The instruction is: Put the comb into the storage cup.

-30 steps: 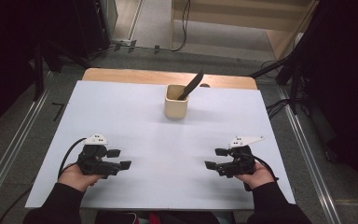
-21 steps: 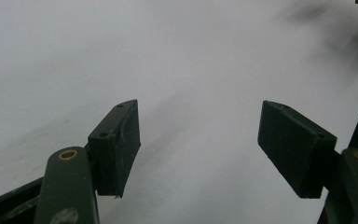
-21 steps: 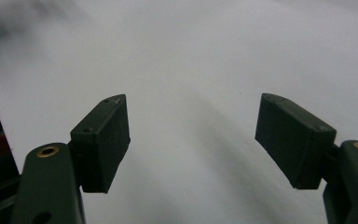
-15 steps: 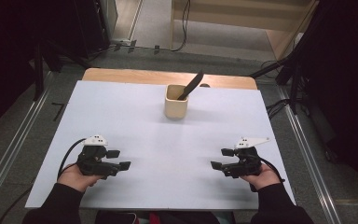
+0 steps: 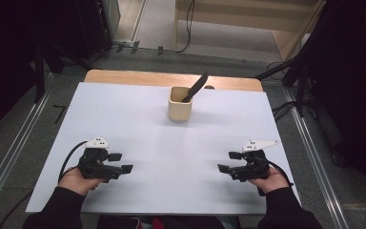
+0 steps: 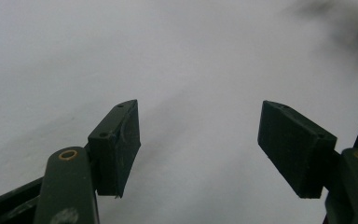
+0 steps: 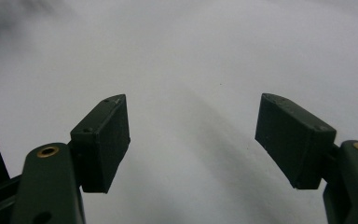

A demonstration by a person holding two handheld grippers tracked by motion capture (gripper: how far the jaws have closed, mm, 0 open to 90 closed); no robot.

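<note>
While the beige cup [image 5: 180, 104] stands upright near the far middle of the white table [image 5: 124, 114], a dark utensil [image 5: 195, 86] leans out of it toward the far right, its handle well above the rim. Both lie well apart from either hand-held gripper, so any reach is long, and a hasty approach could knock the light cup over or tip it by dragging on the slanted handle. A one-sided pull on the utensil would likely lift the cup too unless it is steadied. The left hand-held gripper [image 5: 121, 162] rests low near the table's near edge, jaws wide apart and empty, pointing inward. The right hand-held gripper [image 5: 229, 161] mirrors it, equally wide and holding nothing, with both forearms entering from below.
</note>
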